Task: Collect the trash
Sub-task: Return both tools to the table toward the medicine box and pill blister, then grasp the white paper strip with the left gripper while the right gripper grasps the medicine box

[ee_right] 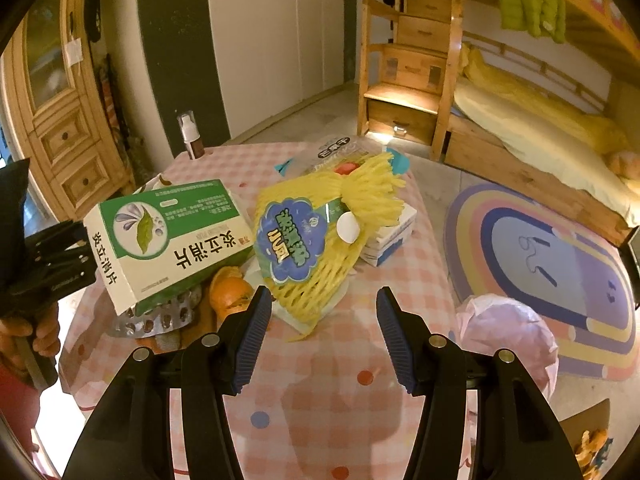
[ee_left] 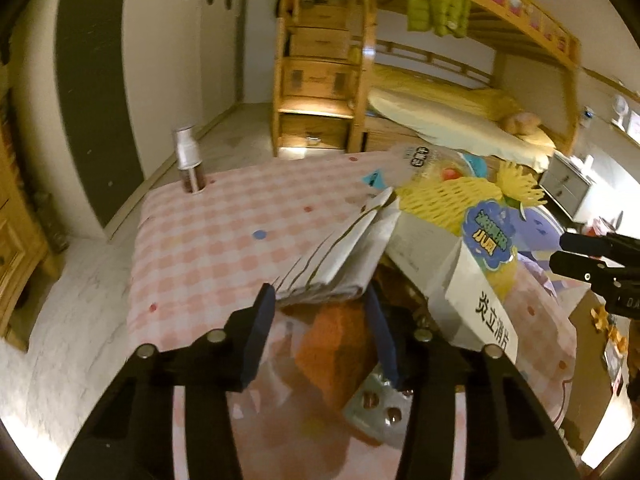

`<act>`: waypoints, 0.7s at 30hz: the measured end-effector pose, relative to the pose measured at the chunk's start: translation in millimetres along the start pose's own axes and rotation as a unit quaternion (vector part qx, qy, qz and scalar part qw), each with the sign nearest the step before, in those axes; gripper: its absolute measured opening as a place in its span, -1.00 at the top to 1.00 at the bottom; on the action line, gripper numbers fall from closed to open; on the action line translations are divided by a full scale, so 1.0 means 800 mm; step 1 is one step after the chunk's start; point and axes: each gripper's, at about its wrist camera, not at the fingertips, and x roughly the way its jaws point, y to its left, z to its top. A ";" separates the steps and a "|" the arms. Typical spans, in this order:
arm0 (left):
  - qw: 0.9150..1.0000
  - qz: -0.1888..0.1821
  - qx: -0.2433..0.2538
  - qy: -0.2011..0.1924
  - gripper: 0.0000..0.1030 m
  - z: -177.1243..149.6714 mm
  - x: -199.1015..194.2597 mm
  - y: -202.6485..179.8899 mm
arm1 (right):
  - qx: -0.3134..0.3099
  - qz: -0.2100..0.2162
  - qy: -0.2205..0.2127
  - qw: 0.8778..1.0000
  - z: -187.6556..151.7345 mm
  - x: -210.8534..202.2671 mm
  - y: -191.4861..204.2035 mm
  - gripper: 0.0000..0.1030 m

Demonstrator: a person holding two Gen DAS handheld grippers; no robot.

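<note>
Box, light stiff card, tilted off the desk, pinched at its end by left hand-held gripper; grip the edges, faces would crush. Right hand-held gripper spread, empty, net just ahead.

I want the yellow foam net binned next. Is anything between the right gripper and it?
Nothing visible does. The right gripper is open, and the yellow foam net lies just beyond its fingertips on the checked tablecloth. The orange peel sits off to the left.
</note>
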 end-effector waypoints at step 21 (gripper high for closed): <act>0.989 0.108 -0.090 -0.047 0.98 0.000 -0.116 0.036 | -0.053 0.040 -0.028 0.997 0.000 -0.041 0.069 -0.31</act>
